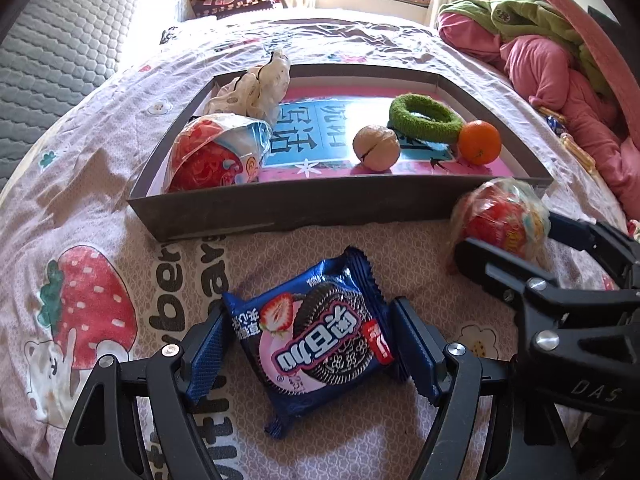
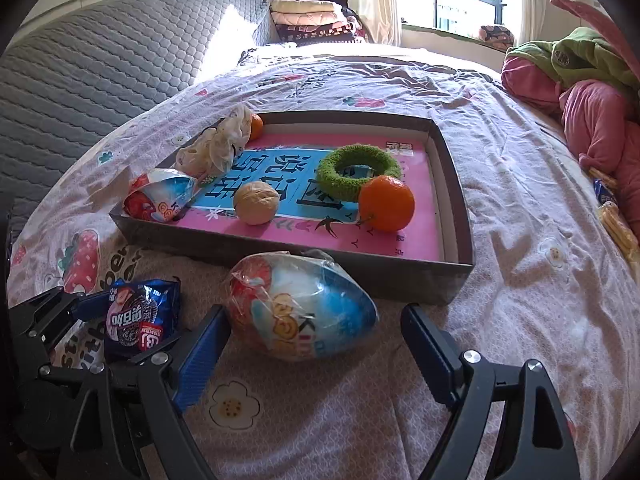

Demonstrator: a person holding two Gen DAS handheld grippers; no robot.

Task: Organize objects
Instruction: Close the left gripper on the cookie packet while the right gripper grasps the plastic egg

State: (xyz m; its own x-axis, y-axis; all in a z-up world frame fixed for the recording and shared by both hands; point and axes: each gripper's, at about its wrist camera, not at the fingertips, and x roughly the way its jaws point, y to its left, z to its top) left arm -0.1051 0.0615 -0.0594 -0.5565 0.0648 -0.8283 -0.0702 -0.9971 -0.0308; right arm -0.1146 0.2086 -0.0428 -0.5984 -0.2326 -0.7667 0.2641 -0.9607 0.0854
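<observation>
A blue Oreo packet (image 1: 316, 336) lies on the bedsheet between the open fingers of my left gripper (image 1: 314, 344); it also shows in the right wrist view (image 2: 138, 320). A wrapped Kinder egg (image 2: 300, 306) lies on the sheet in front of the box, between the open fingers of my right gripper (image 2: 316, 344); it also shows in the left wrist view (image 1: 502, 216). The shallow dark box (image 2: 360, 268) holds a second wrapped egg (image 2: 160, 196), a walnut (image 2: 256, 202), an orange (image 2: 386, 202), a green ring (image 2: 358, 170) and a crumpled white bag (image 2: 218, 146).
A small second orange (image 2: 256, 126) sits at the box's far left corner. Pink and green bedding (image 2: 592, 92) is piled at the right. A grey quilted headboard (image 2: 100, 60) stands at the left. Yellow snack packets (image 2: 616, 224) lie at the right edge.
</observation>
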